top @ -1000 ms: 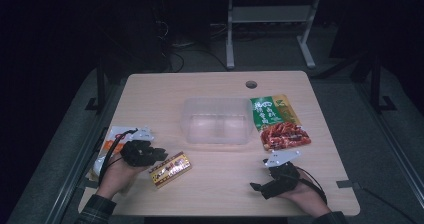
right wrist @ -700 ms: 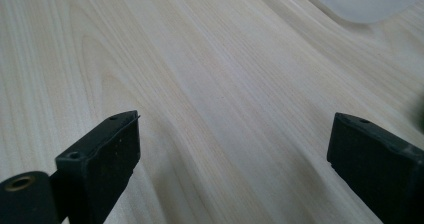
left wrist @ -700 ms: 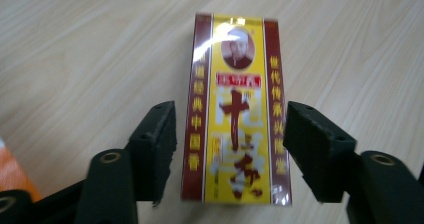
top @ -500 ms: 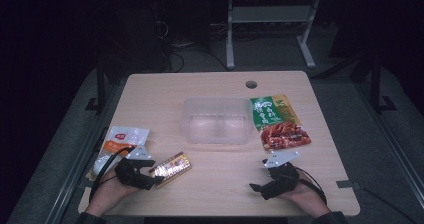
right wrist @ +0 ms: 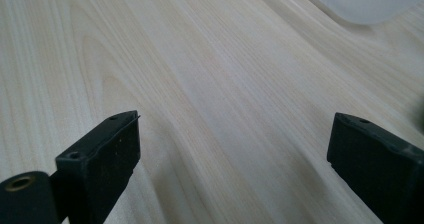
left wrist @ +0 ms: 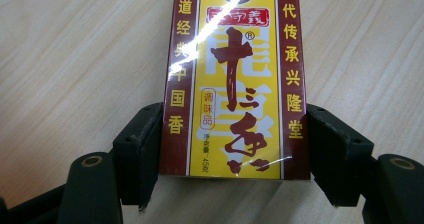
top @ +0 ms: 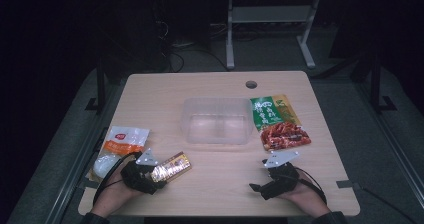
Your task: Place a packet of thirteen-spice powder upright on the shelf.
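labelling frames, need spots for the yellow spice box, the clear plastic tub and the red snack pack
yellow spice box (left wrist: pixel 232 84), left gripper view, middle of its printed top face
clear plastic tub (top: pixel 217 127), high view, centre of its floor
red snack pack (top: pixel 285 135), high view, middle of the bag

Clear tub (top: pixel 216 128) mid-table, 2 snack packets (top: pixel 278 122) beside it

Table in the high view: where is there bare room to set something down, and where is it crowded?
Bare: the far-left table behind the white pouch, and the near middle between the left gripper and right gripper. Crowded: the right side, green packet and red packet beside the clear tub.
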A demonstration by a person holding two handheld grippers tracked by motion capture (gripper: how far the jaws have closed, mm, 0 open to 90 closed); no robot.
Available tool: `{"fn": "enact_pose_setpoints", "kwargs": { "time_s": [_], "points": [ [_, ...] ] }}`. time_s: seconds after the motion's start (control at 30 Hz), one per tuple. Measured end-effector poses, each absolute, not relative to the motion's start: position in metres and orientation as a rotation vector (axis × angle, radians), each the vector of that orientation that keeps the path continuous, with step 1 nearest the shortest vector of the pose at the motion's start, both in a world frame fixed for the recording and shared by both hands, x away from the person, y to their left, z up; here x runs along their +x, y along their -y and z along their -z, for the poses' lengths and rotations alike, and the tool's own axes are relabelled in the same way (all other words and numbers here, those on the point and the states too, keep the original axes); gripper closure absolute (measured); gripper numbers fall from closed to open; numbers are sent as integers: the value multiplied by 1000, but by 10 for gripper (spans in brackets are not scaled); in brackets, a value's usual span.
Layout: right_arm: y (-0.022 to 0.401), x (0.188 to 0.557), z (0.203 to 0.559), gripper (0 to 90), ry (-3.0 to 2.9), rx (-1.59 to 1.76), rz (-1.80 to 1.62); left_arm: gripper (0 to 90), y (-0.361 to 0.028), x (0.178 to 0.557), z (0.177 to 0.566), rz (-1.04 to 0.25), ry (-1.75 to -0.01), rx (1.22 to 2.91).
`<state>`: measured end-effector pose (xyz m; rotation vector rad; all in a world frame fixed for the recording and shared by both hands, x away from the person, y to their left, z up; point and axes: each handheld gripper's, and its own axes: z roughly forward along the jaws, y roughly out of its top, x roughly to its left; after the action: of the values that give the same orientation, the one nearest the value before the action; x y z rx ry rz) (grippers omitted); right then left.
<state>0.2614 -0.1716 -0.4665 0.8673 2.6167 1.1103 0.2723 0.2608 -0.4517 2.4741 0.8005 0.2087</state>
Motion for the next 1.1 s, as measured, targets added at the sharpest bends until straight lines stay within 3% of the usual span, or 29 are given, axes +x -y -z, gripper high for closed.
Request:
{"fn": "enact_pose_setpoints", "kwargs": {
  "time_s": [0.63,1.1],
  "points": [
    [176,261,458,27,-2625,859,-1198,320,-258,274,450,-165,-783,2465],
    [176,263,441,33,-2673,724,-1340,320,-235,273,422,-143,-591,2360]
  ]
}}
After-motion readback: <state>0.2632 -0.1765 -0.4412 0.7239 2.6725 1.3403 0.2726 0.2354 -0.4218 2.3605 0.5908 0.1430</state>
